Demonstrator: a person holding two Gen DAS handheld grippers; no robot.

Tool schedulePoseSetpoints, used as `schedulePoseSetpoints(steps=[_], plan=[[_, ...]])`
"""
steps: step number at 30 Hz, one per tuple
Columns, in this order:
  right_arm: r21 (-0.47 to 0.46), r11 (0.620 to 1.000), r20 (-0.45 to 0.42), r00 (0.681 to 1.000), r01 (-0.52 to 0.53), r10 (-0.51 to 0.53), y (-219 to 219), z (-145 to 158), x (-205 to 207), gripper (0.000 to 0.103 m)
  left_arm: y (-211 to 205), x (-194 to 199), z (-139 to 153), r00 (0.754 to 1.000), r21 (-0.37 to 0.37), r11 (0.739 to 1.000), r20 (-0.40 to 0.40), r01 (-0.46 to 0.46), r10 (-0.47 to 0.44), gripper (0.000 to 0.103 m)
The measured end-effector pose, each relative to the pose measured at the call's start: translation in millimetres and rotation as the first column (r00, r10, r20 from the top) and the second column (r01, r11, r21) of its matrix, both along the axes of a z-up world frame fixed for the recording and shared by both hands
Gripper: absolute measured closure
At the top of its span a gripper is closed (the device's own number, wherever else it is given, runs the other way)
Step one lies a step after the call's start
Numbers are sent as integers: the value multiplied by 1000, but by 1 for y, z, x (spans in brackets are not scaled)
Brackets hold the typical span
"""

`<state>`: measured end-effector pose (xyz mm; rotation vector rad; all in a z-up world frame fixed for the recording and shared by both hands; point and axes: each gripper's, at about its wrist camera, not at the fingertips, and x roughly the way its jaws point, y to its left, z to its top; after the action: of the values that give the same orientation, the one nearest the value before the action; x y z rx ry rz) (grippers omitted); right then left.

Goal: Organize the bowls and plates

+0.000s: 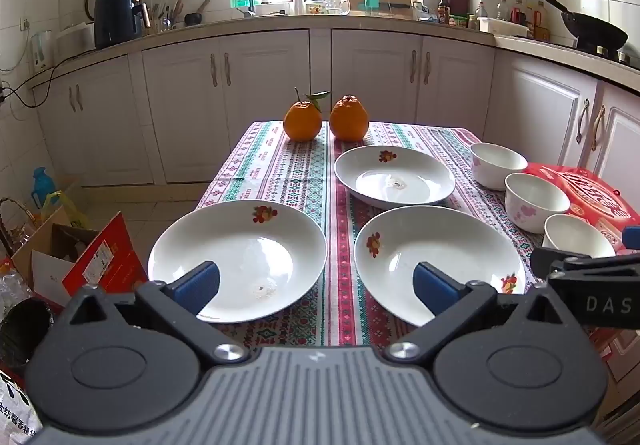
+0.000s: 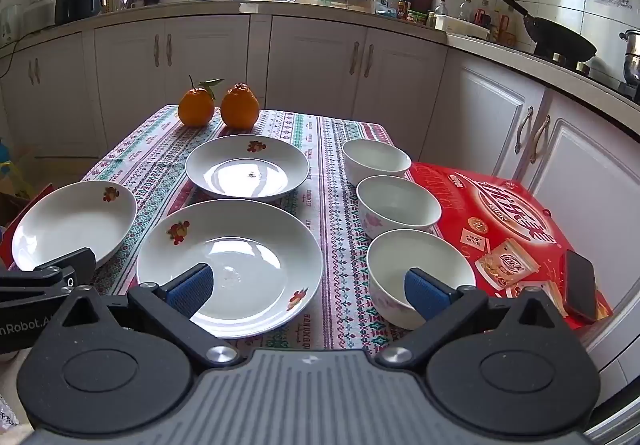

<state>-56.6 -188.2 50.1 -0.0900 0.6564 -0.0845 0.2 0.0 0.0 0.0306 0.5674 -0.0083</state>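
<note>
Three white plates with small fruit prints lie on the patterned tablecloth [image 1: 296, 173]: a near-left plate [image 1: 240, 257], a near-right plate [image 1: 440, 261] and a far plate [image 1: 394, 177]. Three white bowls stand in a row along the right side: far bowl [image 2: 376, 161], middle bowl [image 2: 398, 205], near bowl [image 2: 420, 269]. My left gripper [image 1: 316, 287] hovers open above the near edge, between the two near plates, holding nothing. My right gripper [image 2: 308, 291] is open too, one finger over the near-right plate [image 2: 230, 265], the other over the near bowl.
Two oranges [image 1: 326, 119] sit at the table's far end. A red snack box [image 2: 508, 221] with a phone [image 2: 580, 287] on it lies right of the bowls. Cardboard boxes and bags [image 1: 72, 253] crowd the floor to the left. Kitchen cabinets [image 1: 372, 73] stand behind.
</note>
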Motion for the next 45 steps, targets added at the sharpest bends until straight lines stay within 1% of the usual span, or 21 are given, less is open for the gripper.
schedulePoseSetpoints(steps=[22,23,45], plan=[[-10,1000,3,1000,1,-1,4,-3,1,0,0,0,0,1000,0,1000,3,0,0,1],[-10,1000,3,1000,1,-1,-3,1,1,0,0,0,0,1000,0,1000,3,0,0,1],[-16,1000,5,1000,3,-3,1,1,-1,0,-4,-1,2,1000,2,1000,6,0,0,1]])
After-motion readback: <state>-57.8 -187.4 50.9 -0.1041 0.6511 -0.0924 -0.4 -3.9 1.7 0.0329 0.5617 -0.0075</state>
